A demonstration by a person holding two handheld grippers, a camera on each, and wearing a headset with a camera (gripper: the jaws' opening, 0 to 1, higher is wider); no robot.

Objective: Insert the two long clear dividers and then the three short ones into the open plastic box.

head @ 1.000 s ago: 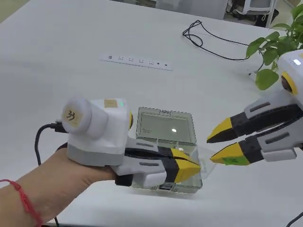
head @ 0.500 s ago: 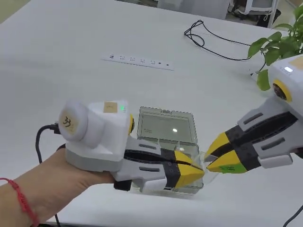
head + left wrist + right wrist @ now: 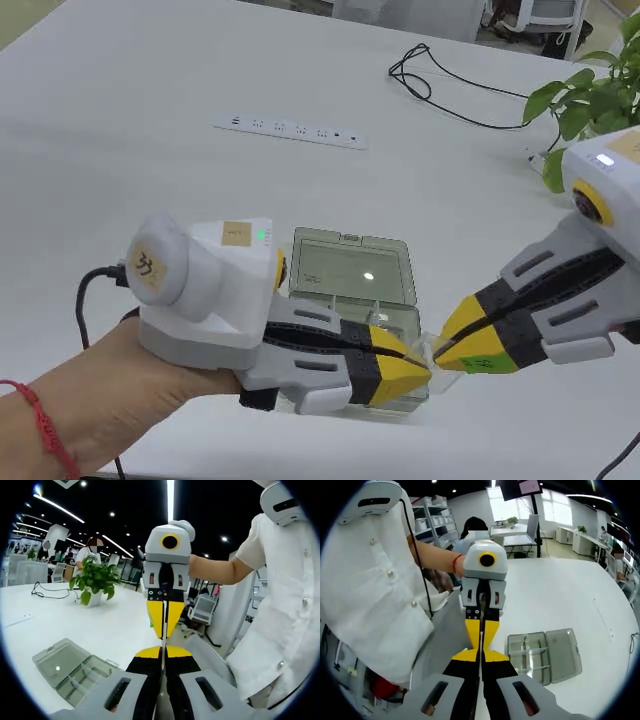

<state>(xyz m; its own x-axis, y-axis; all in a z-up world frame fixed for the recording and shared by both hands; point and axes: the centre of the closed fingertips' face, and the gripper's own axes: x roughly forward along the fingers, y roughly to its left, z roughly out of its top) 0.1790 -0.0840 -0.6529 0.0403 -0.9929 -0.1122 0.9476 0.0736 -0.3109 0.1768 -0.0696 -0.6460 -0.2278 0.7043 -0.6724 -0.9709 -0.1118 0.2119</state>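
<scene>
Over the open plastic box (image 3: pixel 352 268) by the table's (image 3: pixel 150 100) front edge, left gripper (image 3: pixel 424 369) and right gripper (image 3: pixel 441 353) are both pinching one clear divider (image 3: pixel 432 344), probably regripping it before lowering it into a slot.

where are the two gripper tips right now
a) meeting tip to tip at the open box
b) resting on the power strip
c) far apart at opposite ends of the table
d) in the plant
A: the left gripper and right gripper meet tip to tip over the right side of the box, both shut on a clear divider.
</scene>
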